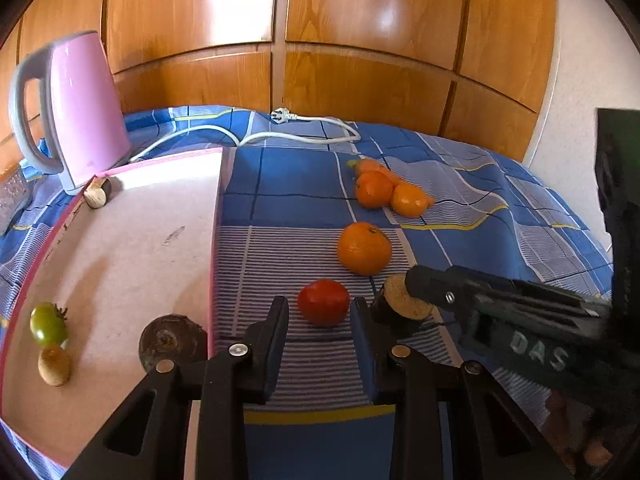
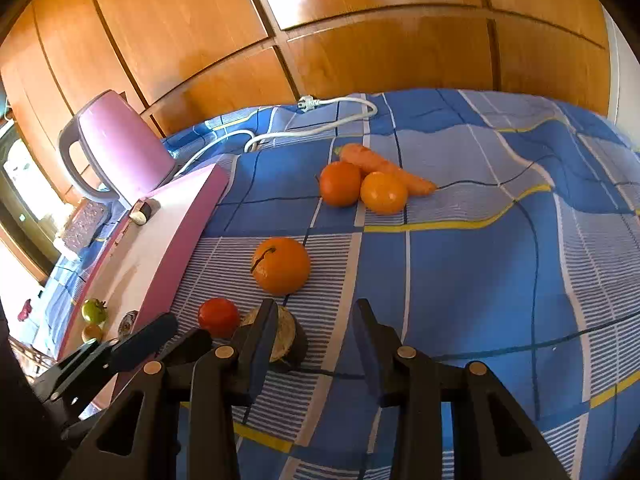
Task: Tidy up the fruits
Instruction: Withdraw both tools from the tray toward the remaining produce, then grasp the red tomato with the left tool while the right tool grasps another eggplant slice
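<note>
On the pale pink-edged board (image 1: 120,248) at left already lie a green tomato (image 1: 48,323), a brown kiwi (image 1: 54,367) and two dark cut pieces. My left tongs (image 1: 320,316) stand narrowly parted around the red tomato (image 1: 323,302) on the blue checked cloth (image 1: 500,216), pads not pressing; my right tongs (image 2: 316,320) gape empty. Three round oranges (image 1: 364,248) and a carrot (image 2: 386,169) farther off remain, I judge.

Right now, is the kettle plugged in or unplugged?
Unplugged. The kettle stands upright by the board, and its white plug lies loose on the blue cloth, prongs bare, with no socket in view.
</note>
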{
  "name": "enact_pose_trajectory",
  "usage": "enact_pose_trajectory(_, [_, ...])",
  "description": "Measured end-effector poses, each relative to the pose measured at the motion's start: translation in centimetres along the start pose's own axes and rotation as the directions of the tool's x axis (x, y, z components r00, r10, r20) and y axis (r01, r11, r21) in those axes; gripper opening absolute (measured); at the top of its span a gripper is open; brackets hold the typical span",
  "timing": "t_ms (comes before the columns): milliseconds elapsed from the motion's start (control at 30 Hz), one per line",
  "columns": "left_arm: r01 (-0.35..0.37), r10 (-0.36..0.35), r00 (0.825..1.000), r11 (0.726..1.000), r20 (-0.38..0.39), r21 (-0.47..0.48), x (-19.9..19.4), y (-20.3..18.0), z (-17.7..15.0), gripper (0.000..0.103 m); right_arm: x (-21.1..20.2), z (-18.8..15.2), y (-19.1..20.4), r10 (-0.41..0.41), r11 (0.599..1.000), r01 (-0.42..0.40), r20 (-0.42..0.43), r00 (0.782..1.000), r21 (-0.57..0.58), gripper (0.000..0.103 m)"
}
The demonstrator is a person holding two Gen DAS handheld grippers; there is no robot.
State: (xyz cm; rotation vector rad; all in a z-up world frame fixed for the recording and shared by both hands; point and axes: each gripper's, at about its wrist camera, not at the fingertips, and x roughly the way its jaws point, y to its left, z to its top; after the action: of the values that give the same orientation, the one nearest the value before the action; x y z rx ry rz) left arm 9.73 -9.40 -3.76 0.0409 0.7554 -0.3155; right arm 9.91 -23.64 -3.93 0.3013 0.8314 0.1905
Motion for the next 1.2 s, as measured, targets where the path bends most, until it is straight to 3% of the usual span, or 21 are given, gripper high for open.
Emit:
enact_pose_trajectory(433, [-0.055, 0.058, 0.998, 0.995, -0.032, 0.082, 3.2, -0.8, 1.1, 0.031, 0.1, -0.4, -0.3, 0.084, 0.996, -0.083, -0.043, 0.996, 0.034, 0.039])
enact_pose_trajectory(800, [-0.04, 0.043, 0.997, 0.998, 0.057, -0.052, 0.7, 1.5, 1.6, 0.029, 0.1, -0.4, -1.3, 0.108, 0.991, -0.104, -0.049, 0.993, 0.08, 0.039])
enact_pose_trajectory(933, [-0.044, 0.05, 0.997, 0.994, 0.054, -0.101, 0.6, 2.5, 1.7, 0.029, 0.2, -0.4, -0.5, 0.112, 0.993, -0.11, -0.056, 0.992, 0.036, 0.039])
enact_pose_trajectory(1033, [-0.046, 0.053, 0.997, 0.992, 0.057, -0.114, 0.4, 2.7, 1.6, 0.029, 0.3, -0.6, 0.3, 0.096, 0.995, -0.097, -0.061, 0.994, -0.012, 0.053])
enact_pose_trajectory(1200, [-0.053, 0.061, 0.996, 0.991, 0.063, -0.122, 0.3, 2.8, 1.6, 0.029, -0.3, -0.8, 1.4, 0.074, 0.994, -0.076, -0.025, 0.997, -0.08, 0.055])
